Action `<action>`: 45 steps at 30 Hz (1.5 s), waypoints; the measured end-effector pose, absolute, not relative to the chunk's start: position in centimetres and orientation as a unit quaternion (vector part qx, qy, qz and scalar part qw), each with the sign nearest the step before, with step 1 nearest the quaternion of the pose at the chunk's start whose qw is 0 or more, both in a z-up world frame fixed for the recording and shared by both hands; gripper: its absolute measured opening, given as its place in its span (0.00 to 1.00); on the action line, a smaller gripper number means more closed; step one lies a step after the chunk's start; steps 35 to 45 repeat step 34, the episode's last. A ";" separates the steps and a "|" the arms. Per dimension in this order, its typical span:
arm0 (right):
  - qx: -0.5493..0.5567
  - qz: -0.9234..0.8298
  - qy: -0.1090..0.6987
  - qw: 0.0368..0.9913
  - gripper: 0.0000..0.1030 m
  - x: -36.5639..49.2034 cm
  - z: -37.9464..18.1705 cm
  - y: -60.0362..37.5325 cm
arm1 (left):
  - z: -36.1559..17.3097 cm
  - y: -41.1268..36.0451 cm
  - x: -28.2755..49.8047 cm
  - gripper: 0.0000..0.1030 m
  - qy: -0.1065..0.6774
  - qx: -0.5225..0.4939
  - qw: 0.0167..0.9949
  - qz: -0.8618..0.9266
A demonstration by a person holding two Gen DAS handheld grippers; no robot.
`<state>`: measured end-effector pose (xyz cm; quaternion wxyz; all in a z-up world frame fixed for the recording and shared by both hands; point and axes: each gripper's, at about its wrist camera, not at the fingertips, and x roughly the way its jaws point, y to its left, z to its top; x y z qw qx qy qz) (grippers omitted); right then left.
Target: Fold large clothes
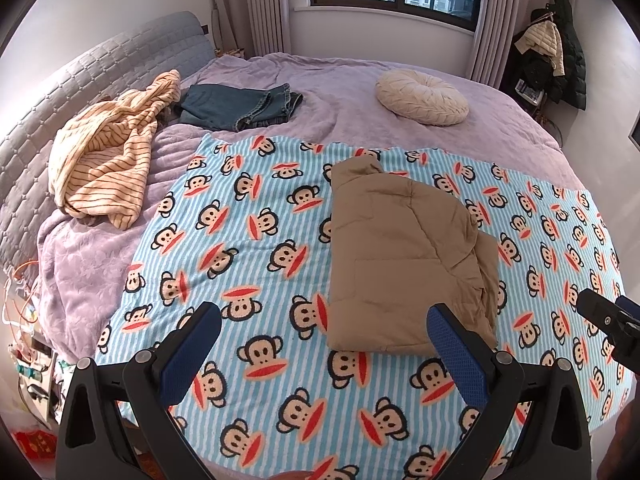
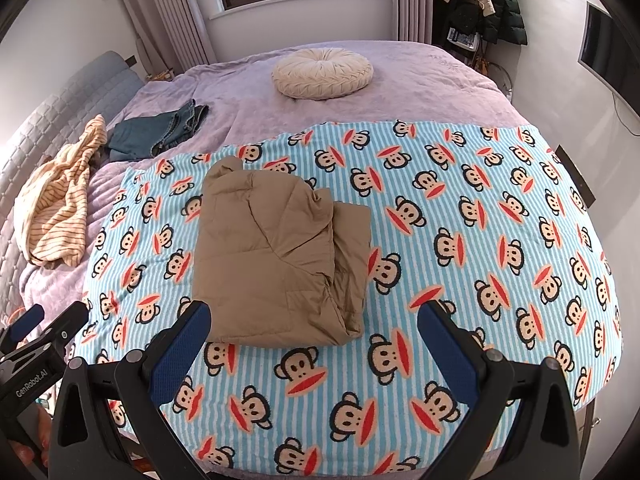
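A tan padded jacket (image 1: 404,256) (image 2: 276,256) lies folded into a thick rectangle on the blue striped monkey-print blanket (image 1: 248,248) (image 2: 460,248). My left gripper (image 1: 324,320) hangs open above the blanket, just short of the jacket's near edge, with nothing between its blue pads. My right gripper (image 2: 314,318) is open too, held over the jacket's near right corner, empty. Each gripper shows at the edge of the other's view: the right gripper (image 1: 612,320) and the left gripper (image 2: 36,332).
A crumpled striped cream garment (image 1: 108,152) (image 2: 60,208) and folded jeans (image 1: 240,106) (image 2: 156,132) lie at the far left on the purple bedspread (image 1: 344,80). A round cream cushion (image 1: 422,98) (image 2: 322,72) sits at the back. Coats (image 1: 560,52) hang at the right wall.
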<state>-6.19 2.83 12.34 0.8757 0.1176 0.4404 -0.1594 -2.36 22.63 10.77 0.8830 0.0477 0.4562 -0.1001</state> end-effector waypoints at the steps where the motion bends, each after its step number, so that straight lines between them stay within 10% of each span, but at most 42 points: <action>1: 0.118 -0.160 0.440 0.876 1.00 -6.3 12.3 3.0 | 10.7 22.6 -2.2 1.00 0.457 0.049 0.883 -0.101; 45: 0.117 -0.159 0.446 0.873 1.00 -6.2 12.5 3.3 | 11.0 22.4 0.0 1.00 0.449 0.048 0.884 -0.124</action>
